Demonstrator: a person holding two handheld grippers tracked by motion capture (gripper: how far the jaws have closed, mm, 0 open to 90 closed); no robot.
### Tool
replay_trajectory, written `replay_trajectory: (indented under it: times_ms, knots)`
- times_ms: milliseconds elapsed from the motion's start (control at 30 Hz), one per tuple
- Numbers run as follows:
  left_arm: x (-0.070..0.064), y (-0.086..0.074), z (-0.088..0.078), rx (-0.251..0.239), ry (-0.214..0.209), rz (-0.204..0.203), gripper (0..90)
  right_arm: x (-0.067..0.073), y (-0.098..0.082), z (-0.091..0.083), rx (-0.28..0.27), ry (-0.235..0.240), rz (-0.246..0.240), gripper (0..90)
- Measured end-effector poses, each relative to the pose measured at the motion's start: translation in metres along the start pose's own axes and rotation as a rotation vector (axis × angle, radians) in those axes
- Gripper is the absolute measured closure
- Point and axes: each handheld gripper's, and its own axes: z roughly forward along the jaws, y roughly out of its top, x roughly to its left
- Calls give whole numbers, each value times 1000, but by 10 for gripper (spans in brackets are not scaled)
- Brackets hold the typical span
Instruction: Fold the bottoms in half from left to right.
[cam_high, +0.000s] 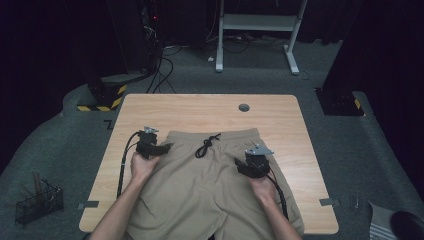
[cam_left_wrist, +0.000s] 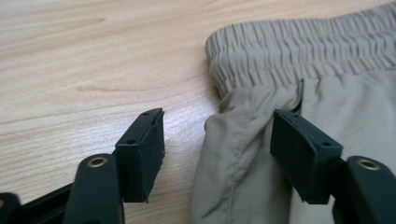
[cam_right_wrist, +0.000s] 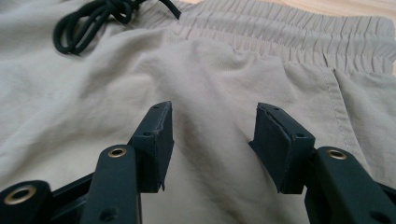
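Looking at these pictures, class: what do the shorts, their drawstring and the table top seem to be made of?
Shorts: thin woven cloth, probably a matt synthetic or cotton blend; fine creases, stitched seams, gathered elastic waistband.
Drawstring: black round braided cord, by its looped, rope-like look.
Table top: light wood or wood-look laminate; grain lines with a smooth, slightly glossy sheen. Which of the two cannot be told.

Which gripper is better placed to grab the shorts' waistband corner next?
Left. The left gripper stands open astride the side edge of the shorts, just below the waistband corner. The right gripper is over flat fabric, short of the waistband.
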Motion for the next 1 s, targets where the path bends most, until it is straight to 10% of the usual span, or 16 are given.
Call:
replay_trajectory:
  times_ms: [600,1000]
  knots:
    - [-2,-2,-1,-10,-82,42,871,-1,-4,15,60,-26,-21,475]
    - [-10,8,-35,-124,-200,21,888,-2,-4,15,59,-27,-23,471]
